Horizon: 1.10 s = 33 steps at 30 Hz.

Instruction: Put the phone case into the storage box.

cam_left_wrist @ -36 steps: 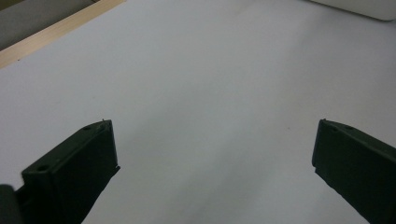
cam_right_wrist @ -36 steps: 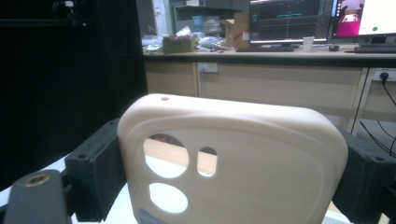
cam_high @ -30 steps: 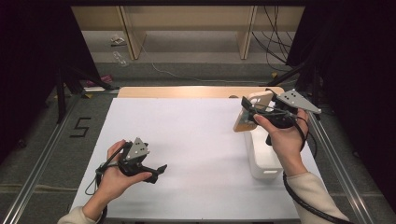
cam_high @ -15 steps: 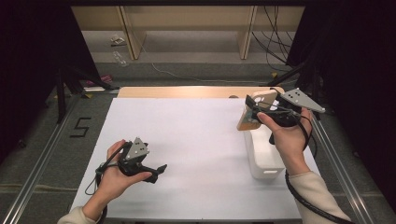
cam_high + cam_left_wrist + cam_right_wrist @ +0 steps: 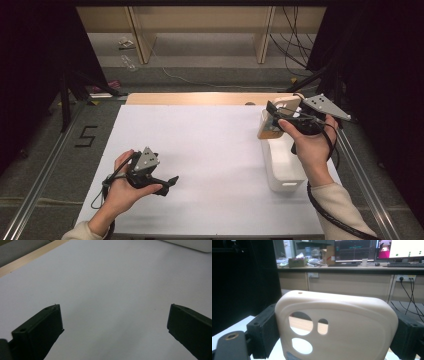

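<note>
1. Here the right tongs [image 5: 274, 116] are clamped across the width of a cream phone case [image 5: 335, 327], its camera cut-outs facing the right gripper view; they hold it in the air above the far end of a white bin [image 5: 281, 162] at the right side of the tabletop [image 5: 200, 150].
2. The left tongs [image 5: 170, 181] stand wide with nothing between them, low over bare tabletop near the front left, well apart from the case.
3. Likely risk: the case is soft and gripped only at its edges, so it could bow and pop out of the jaws if they squeeze harder.
4. Another risk: if released off-centre, it may catch the bin's rim and drop onto the tabletop instead of inside.
5. Writing: a "5" [image 5: 86, 136] is marked on the floor left of the tabletop. A small bluish mark near the case's lower edge is too cut off to read. The screens in the background are too blurred to read.
</note>
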### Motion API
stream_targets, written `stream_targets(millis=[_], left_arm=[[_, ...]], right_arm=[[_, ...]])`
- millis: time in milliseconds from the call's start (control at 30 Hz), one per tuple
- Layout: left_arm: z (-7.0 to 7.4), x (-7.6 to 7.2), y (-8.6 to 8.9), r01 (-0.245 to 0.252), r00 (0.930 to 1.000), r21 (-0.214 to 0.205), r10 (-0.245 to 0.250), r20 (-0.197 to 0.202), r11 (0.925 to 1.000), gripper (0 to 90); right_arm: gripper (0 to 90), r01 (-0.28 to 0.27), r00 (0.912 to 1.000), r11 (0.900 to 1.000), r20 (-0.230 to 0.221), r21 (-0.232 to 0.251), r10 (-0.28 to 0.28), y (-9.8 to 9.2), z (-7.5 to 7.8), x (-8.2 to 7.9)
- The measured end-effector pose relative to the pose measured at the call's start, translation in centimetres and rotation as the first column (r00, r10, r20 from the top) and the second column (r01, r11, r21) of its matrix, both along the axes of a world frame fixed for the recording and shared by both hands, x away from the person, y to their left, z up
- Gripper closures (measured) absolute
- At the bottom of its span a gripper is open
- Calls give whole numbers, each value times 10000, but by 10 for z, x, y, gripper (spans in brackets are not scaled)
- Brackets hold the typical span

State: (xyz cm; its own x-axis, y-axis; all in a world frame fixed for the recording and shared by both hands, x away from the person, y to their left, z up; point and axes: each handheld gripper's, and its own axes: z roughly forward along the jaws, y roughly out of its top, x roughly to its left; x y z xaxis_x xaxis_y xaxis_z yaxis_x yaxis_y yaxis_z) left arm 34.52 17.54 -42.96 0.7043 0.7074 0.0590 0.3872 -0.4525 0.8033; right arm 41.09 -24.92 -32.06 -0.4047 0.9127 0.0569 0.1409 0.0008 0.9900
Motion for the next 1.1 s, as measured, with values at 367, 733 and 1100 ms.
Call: stream_targets(millis=[367, 733, 1100], left_arm=[[0, 0, 0, 0, 10000, -3, 0, 17, 10000, 0], [0, 0, 0, -13, 10000, 1, 13, 22, 10000, 0], [0, 0, 0, -24, 10000, 9, 24, 6, 10000, 0]], right_arm=[[128, 159, 9999, 9999, 18, -15, -159, -4, 1, 0], [128, 292, 9996, 9996, 30, -54, -292, -7, 2, 0], [128, 393, 9992, 9992, 19, -112, -393, -9, 2, 1]])
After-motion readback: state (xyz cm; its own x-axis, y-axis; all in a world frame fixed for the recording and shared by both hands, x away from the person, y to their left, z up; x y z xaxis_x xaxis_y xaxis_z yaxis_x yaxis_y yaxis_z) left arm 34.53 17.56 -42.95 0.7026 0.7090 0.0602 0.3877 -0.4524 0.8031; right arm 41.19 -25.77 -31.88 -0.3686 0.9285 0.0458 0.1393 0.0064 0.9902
